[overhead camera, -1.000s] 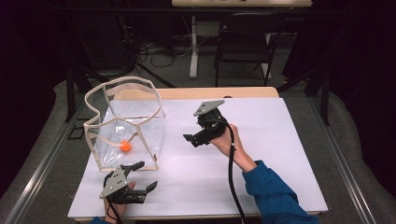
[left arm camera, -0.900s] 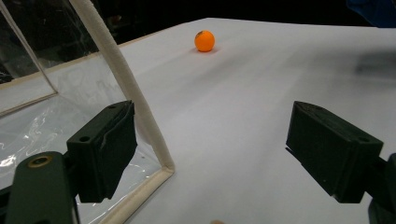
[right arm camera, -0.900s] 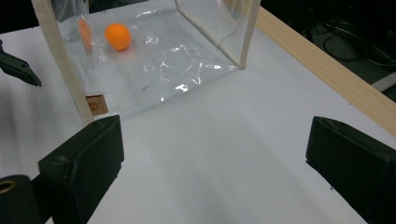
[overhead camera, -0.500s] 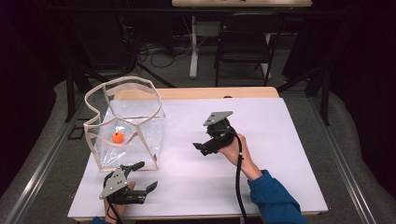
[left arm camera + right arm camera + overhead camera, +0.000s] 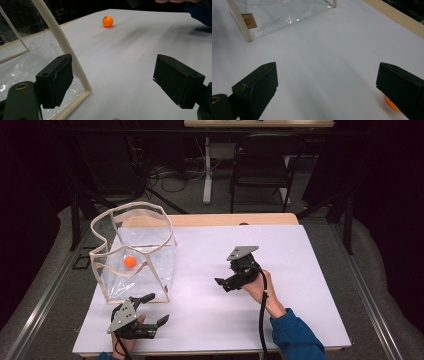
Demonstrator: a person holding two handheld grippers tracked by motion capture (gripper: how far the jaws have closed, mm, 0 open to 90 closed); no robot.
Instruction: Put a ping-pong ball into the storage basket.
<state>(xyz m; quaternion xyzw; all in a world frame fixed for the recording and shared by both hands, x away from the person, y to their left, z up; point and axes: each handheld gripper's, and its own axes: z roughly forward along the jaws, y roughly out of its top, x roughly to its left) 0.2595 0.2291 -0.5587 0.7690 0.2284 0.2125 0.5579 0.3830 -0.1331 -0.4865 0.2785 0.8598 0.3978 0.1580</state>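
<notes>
A clear plastic bag (image 5: 150, 265) with a cream trim stands open at the table's left, and an orange ball (image 5: 130, 261) lies inside it. A second orange ball (image 5: 107, 21) rests on the white table; its edge peeks out from behind the right-hand jaw (image 5: 392, 104) in the right gripper view. My left gripper (image 5: 157, 308) sits open at the front left, beside the bag's near corner (image 5: 86, 90), with nothing between its jaws (image 5: 113, 67). My right gripper (image 5: 225, 276) hovers open mid-table, pointing at the bag (image 5: 274, 15), and holds nothing (image 5: 327, 75).
The table is covered by a white sheet (image 5: 300, 270), with a wooden edge (image 5: 235, 219) at the back. A small tan label (image 5: 249, 21) hangs on the bag's side. Chairs and cables stand on the floor beyond the table.
My right gripper has drawn back from the bag, moving right and toward the person. The ball in the bag has shifted a little toward the back. The left gripper has stayed put.
</notes>
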